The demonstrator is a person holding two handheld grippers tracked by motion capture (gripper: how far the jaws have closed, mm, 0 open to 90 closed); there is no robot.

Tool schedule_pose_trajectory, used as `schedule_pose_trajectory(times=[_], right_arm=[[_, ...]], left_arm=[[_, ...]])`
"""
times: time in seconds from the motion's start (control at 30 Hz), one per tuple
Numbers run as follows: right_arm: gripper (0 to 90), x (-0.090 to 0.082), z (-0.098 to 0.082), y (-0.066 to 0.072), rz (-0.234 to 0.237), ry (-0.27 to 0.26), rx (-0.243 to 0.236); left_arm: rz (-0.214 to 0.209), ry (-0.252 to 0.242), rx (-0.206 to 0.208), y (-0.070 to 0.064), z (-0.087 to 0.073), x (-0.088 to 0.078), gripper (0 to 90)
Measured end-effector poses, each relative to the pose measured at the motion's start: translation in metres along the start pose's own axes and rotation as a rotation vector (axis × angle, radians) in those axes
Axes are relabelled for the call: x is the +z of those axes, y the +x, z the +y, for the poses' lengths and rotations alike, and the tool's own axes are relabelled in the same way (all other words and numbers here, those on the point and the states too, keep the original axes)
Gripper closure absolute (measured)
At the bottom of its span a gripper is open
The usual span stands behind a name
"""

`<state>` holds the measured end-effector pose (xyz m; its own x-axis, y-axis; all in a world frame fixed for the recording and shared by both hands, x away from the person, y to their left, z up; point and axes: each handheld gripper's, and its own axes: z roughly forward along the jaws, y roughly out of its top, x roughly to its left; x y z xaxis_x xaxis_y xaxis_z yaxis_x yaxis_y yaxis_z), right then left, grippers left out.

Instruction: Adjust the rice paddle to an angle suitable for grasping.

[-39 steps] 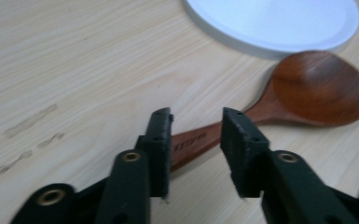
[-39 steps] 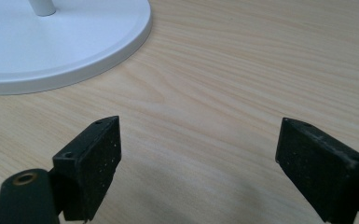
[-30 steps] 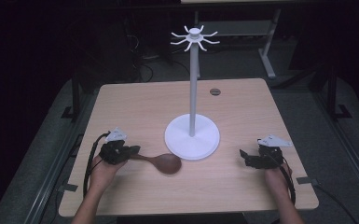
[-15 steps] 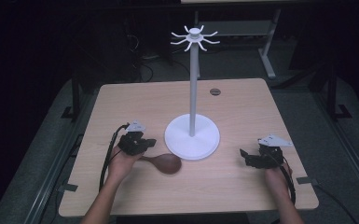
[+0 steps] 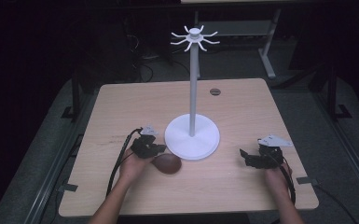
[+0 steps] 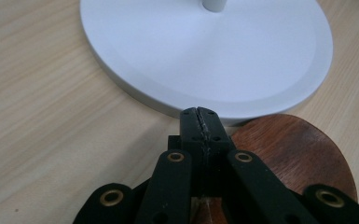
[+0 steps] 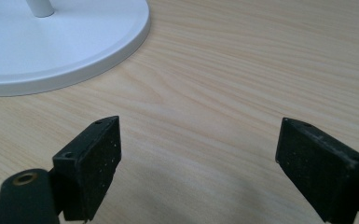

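The left gripper (image 6: 199, 114), jaws pressed together above the wooden spoon (image 5: 167, 164), sits just beside the white stand's base (image 6: 242, 56); whether it pinches the handle is unclear. Lift slowly, keeping the bowl clear of that rim. The right gripper (image 7: 198, 163) rests wide open, near right.

Black two-jaw tool (image 5: 157, 148) each hand, brass rivets, grey tri plates, black cables, bare forearms

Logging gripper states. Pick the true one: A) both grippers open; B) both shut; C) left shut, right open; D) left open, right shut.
C: in the left gripper view the left gripper has its jaws pressed together above the wooden spoon, while in the right gripper view the right gripper has its jaws spread wide over bare table.
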<state>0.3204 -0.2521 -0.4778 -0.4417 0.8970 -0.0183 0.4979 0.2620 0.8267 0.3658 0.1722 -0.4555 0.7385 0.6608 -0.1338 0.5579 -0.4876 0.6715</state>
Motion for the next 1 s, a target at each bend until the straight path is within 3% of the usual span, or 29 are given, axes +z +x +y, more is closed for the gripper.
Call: schedule_pose_trajectory(times=[0.43, 0.6, 0.67, 0.77, 1.0], right_arm=[[13.7, 0.0, 0.0, 0.0, 0.002, -0.002, 0.001], [13.7, 0.0, 0.0, -0.001, 0.004, -0.003, 0.003], [13.7, 0.0, 0.0, -0.001, 0.004, -0.003, 0.002], [13.7, 0.0, 0.0, -0.001, 0.003, -0.004, 0.001], [13.7, 0.0, 0.0, -0.001, 0.002, -0.003, 0.001]], left_arm=[[-0.047, 0.025, 0.012, -0.011, -0.011, -0.011, 89.7], [-0.057, 0.05, 0.037, -0.016, -0.017, -0.019, 89.6], [-0.06, 0.038, 0.021, -0.018, -0.018, -0.019, 89.6], [-0.063, 0.063, 0.041, -0.02, -0.023, -0.024, 89.7], [-0.084, 0.062, 0.025, -0.025, -0.035, -0.034, 89.7]])
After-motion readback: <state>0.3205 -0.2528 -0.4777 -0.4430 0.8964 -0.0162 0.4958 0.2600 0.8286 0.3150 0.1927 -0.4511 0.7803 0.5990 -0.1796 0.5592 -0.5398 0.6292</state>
